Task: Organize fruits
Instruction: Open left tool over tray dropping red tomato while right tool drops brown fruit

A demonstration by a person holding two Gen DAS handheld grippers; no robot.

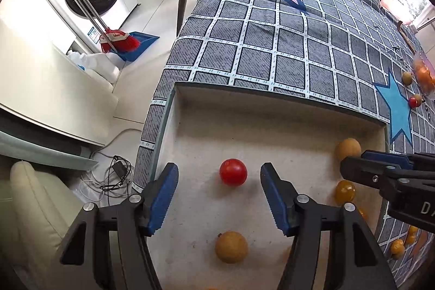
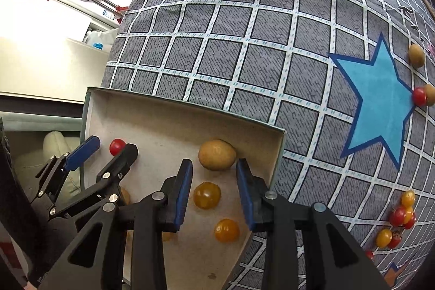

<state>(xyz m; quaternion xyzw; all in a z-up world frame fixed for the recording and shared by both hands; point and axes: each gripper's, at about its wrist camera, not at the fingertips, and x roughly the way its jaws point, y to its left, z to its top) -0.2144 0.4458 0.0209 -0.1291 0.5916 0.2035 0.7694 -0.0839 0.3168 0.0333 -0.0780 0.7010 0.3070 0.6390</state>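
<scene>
A shallow cardboard box [image 1: 272,105] [image 2: 168,110] sits on the checked tablecloth. In it lie a red cherry tomato [image 1: 233,172] [image 2: 117,146], tan round fruits [image 1: 231,246] [image 1: 347,149] [image 2: 217,154] and yellow cherry tomatoes [image 1: 344,191] [image 2: 207,195] [image 2: 226,230]. My left gripper [image 1: 219,175] [image 2: 114,147] is open over the box, the red tomato between its fingertips, untouched. My right gripper [image 2: 214,167] [image 1: 356,162] is open and empty over the box's right end, by a tan fruit and a yellow tomato.
More fruit lies on the cloth to the right: a tan fruit [image 2: 416,55], a red tomato touching a tan one [image 2: 419,96], and a cluster of red and yellow tomatoes [image 2: 399,219]. A bag of oranges [image 1: 424,74] is far right. The table's left edge drops to chairs and floor.
</scene>
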